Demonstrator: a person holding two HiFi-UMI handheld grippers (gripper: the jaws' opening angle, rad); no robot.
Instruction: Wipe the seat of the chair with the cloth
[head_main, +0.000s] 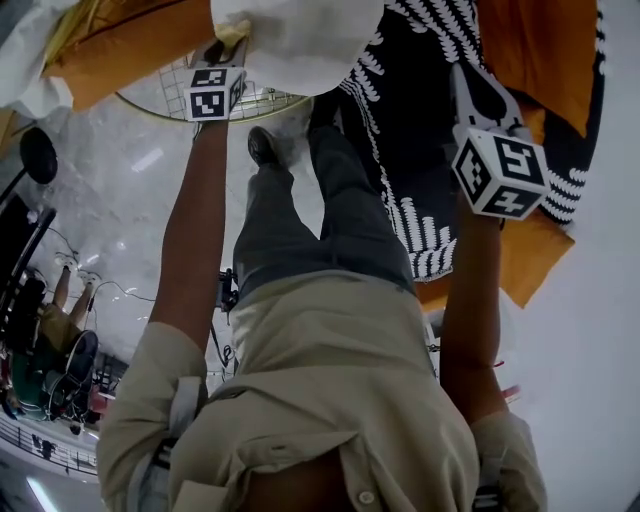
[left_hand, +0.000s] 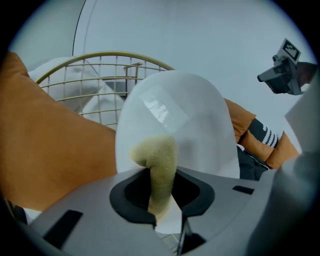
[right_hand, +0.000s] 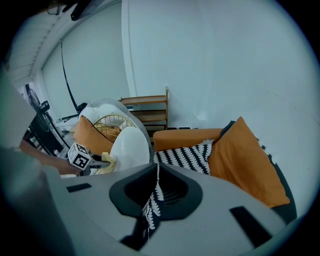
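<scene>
My left gripper is shut on a yellow-green cloth whose bunched end rests against the glossy white chair seat. In the head view that left gripper sits at the top left, at the edge of the white seat. My right gripper is shut on a black-and-white patterned fabric, away to the right of the chair. From the right gripper view the white seat stands left of centre with the yellow cloth beside it. The right gripper shows at the head view's upper right.
A gold wire chair frame curves behind the seat. Orange cushions lie left of it, and an orange sofa carries the patterned fabric. A wooden rack stands at the wall. The person's legs are below the chair.
</scene>
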